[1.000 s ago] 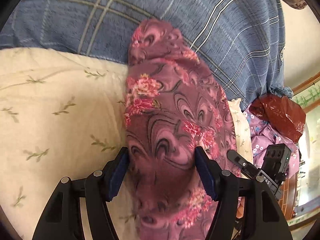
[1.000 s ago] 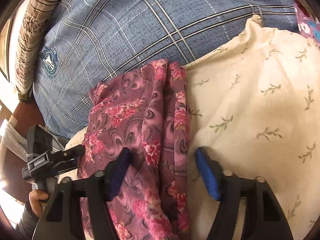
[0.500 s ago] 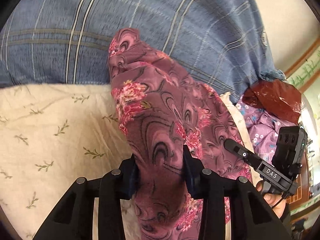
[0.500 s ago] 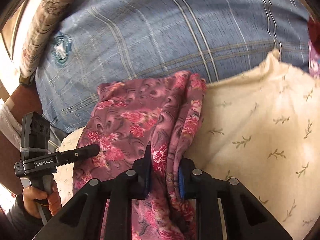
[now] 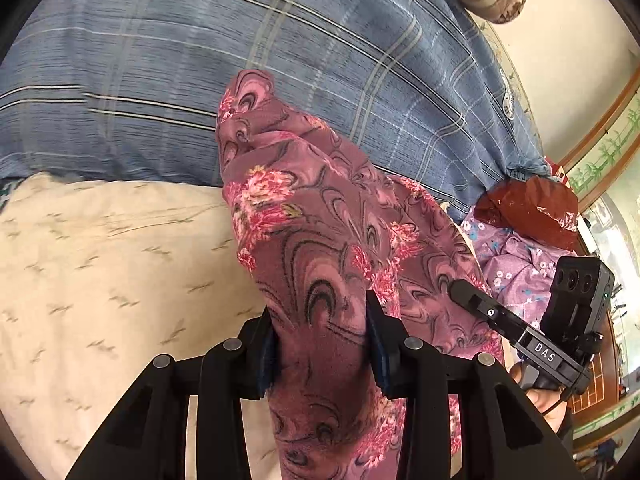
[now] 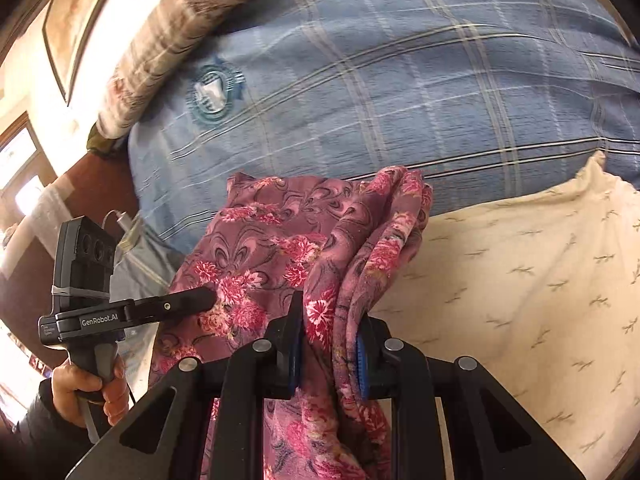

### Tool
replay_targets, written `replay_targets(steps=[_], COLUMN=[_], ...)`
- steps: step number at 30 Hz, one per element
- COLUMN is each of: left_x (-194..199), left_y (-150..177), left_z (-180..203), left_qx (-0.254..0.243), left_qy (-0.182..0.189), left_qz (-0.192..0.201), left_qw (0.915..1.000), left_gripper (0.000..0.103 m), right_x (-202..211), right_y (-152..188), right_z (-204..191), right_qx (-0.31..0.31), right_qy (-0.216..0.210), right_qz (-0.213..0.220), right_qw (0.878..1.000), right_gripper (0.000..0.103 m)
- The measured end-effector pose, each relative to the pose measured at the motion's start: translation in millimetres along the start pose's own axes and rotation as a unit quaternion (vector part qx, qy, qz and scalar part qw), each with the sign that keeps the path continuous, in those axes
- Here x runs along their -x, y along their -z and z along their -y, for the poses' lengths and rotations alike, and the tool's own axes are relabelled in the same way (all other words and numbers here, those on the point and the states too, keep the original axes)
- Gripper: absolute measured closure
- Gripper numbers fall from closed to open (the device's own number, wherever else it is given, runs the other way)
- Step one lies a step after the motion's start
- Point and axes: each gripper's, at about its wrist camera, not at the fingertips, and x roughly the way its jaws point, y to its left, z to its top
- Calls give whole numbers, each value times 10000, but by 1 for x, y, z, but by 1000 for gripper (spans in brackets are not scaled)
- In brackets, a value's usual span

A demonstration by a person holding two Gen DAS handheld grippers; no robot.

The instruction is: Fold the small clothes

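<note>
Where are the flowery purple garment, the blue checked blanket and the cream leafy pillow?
flowery purple garment (image 5: 320, 248), left wrist view, middle of the cloth
blue checked blanket (image 6: 400, 92), right wrist view, open middle
cream leafy pillow (image 5: 100, 260), left wrist view, bare top

"DAS" on right claw (image 5: 476, 312) body; "GenRobot.AI" on left claw (image 6: 200, 300) body

Cream sheet (image 5: 100, 280) lies open; purple clothes (image 5: 516, 256) crowd beside.
</note>
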Motion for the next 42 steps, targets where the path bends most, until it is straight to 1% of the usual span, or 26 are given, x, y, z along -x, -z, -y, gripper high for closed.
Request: replay_targets(steps=[2, 6, 8, 14, 18, 22, 25, 27, 31, 34, 36, 37, 38, 41, 42], left_x=[11, 34, 37, 28, 17, 4, 2, 2, -2, -1, 5, 9, 15, 34, 41], left_y=[4, 16, 21, 27, 31, 39, 44, 47, 54, 59, 60, 60, 61, 66, 68], left_z=[-4, -24, -32, -50, -57, -63, -69, -69, -58, -54, -50, -48, -45, -39, -37], left_qx=[14, 97, 147, 243, 257, 227, 319, 241, -61, -74, -120, -160, -193, -348, -400], left_qy=[-46, -119, -165, -304, -395, -583, -570, -632, -881, -959, -982, -999, -1030, -1096, -1109], left_qz=[5, -45, -115, -211, -249, -298, -252, -185, -96, -47, -4, 30, 70, 200, 245], left_qw=[10000, 9999, 9997, 9990, 9986, 9976, 9975, 9975, 9960, 9954, 9951, 9949, 9945, 9932, 9927], left_gripper=[67, 66, 66, 66, 66, 65, 63, 61, 56, 55, 56, 56, 56, 57, 59], right_x=[-1, -10, -15, -34, -46, -56, -62, -66, -75, -79, -79, -77, -75, -61, -55], right_y=[4, 12, 17, 31, 38, 46, 52, 56, 65, 69, 68, 67, 66, 63, 62], right_z=[-12, -34, -43, -58, -58, -56, -52, -47, -36, -30, -29, -30, -31, -35, -37], right_qx=[21, 115, 163, 365, 501, 612, 691, 686, 650, 632, 646, 645, 626, 710, 758], right_qy=[-49, -65, -12, 208, 376, 550, 686, 806, 980, 997, 1035, 1045, 1057, 1128, 1138], right_qz=[-22, -134, -215, -402, -473, -554, -628, -706, -853, -839, -829, -826, -808, -706, -662], right_qw=[10000, 9998, 9996, 9983, 9969, 9951, 9933, 9919, 9894, 9895, 9891, 9890, 9891, 9886, 9884], right_gripper=[83, 83, 83, 83, 83, 83, 83, 83, 82, 78, 75, 70, 68, 67, 67])
